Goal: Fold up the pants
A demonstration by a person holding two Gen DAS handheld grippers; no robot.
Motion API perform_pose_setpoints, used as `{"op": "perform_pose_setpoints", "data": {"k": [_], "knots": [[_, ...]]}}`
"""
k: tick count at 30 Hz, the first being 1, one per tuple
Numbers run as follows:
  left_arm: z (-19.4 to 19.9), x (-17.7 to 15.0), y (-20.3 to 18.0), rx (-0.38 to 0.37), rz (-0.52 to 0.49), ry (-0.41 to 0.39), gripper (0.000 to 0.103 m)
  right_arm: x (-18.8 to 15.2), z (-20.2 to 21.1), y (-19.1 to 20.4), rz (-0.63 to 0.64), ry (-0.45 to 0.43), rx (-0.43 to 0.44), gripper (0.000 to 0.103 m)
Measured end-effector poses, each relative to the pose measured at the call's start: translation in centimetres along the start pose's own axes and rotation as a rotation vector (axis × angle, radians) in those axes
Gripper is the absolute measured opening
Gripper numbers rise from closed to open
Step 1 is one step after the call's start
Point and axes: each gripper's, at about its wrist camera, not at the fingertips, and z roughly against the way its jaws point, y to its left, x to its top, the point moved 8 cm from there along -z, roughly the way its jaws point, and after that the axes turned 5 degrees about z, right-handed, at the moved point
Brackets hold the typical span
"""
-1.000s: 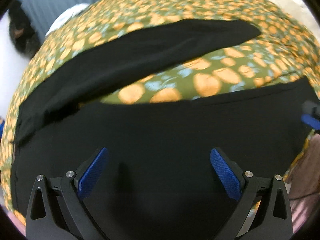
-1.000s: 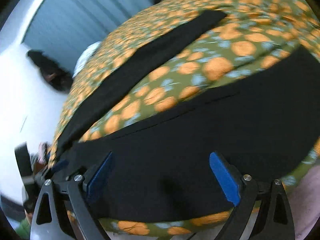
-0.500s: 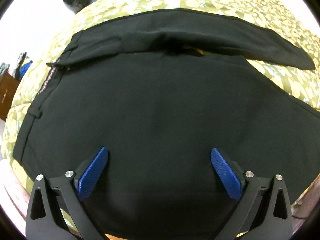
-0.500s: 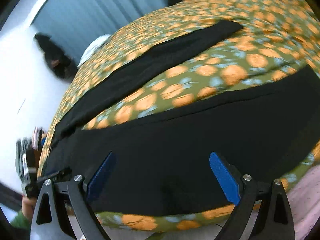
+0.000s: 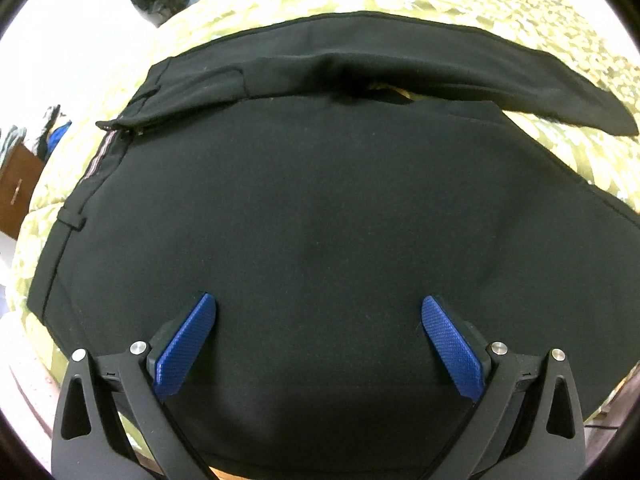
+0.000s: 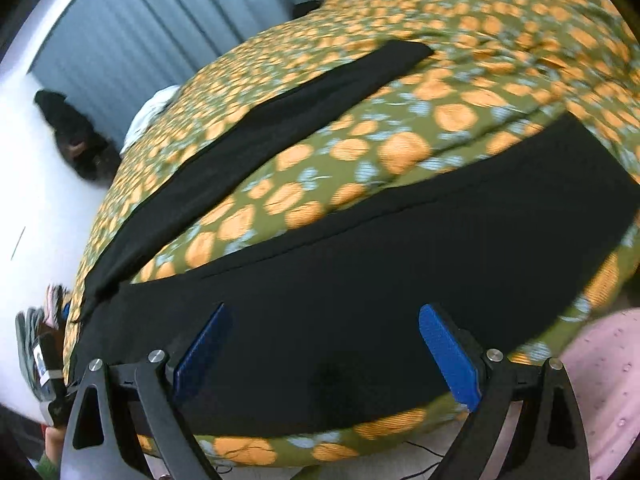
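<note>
Both jaws wide above pants.

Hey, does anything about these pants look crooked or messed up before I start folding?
Yes. The pants lie flat on the bedspread, but the two legs splay apart in a V, with bedspread showing between them. At the waistband the fly flap is turned open, exposing striped lining. Both claws are open and hold nothing.
</note>
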Motion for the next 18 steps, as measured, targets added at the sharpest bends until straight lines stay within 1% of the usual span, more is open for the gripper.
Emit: {"op": "perform_pose_setpoints", "data": {"k": [3, 7, 10, 11, 14, 18], "knots": [[-0.2, 0.1, 0.0, -0.003, 0.002, 0.005, 0.103, -0.4, 0.2, 0.3, 0.004, 0.005, 0.011, 0.095], [0.4, 0.2, 0.0, -0.012, 0.005, 0.034, 0.102, -0.8, 0.0, 3.2, 0.084, 0.012, 0.052, 0.095], [1.6, 0.6, -0.1, -0.080, 0.023, 0.015, 0.102, -1.5, -0.3, 5.4, 0.142, 0.026, 0.084, 0.095], [1.8, 0.8, 0.0, -0.083, 0.023, 0.005, 0.102, -1.8, -0.5, 5.9, 0.157, 0.032, 0.092, 0.095], [1.8, 1.1, 1.0, -0.059, 0.026, -0.008, 0.102, -2.5, -1.1, 6.4, 0.153, 0.056, 0.104, 0.095], [0.7, 0.6, 2.9, -0.039, 0.073, 0.019, 0.102, -2.8, -1.1, 5.8, 0.122, 0.060, 0.104, 0.095]]}}
